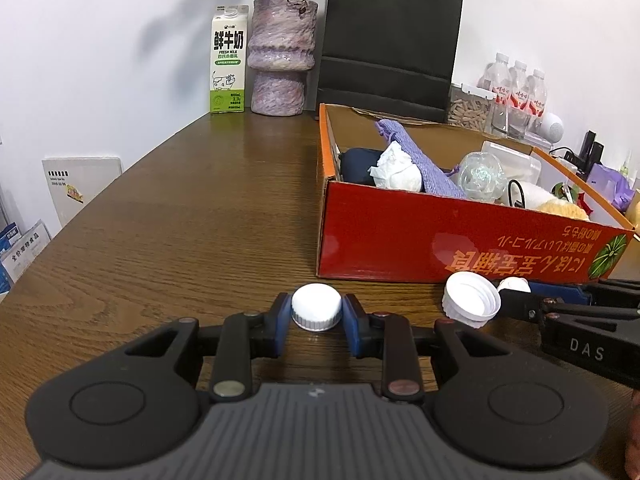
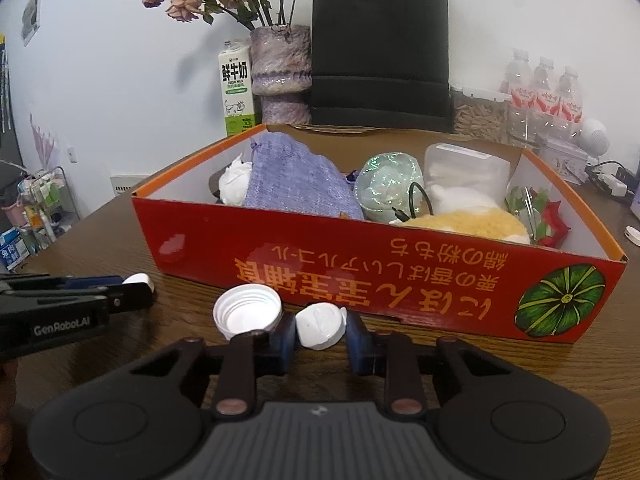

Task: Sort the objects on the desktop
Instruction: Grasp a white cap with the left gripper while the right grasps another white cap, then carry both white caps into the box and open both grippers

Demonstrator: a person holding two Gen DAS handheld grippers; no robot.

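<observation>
My left gripper (image 1: pixel 316 314) is shut on a white ribbed bottle cap (image 1: pixel 316 306) just above the wooden table. My right gripper (image 2: pixel 320 330) is shut on a second white cap (image 2: pixel 320 326), tilted between the blue pads. A third white cap (image 2: pixel 247 310) lies open side up on the table beside the right gripper's left finger; it also shows in the left wrist view (image 1: pixel 471 299). The red cardboard box (image 2: pixel 360 272) stands just beyond, holding a purple knitted pouch (image 2: pixel 292 182), crumpled tissue (image 2: pixel 236 182), an iridescent ball (image 2: pixel 390 186) and other items.
A milk carton (image 1: pixel 227 60), a purple vase (image 1: pixel 282 56) with dried flowers and a black paper bag (image 1: pixel 390 40) stand at the wall behind the box. Water bottles (image 2: pixel 544 92) and a jar of pellets (image 2: pixel 478 116) stand at the back right.
</observation>
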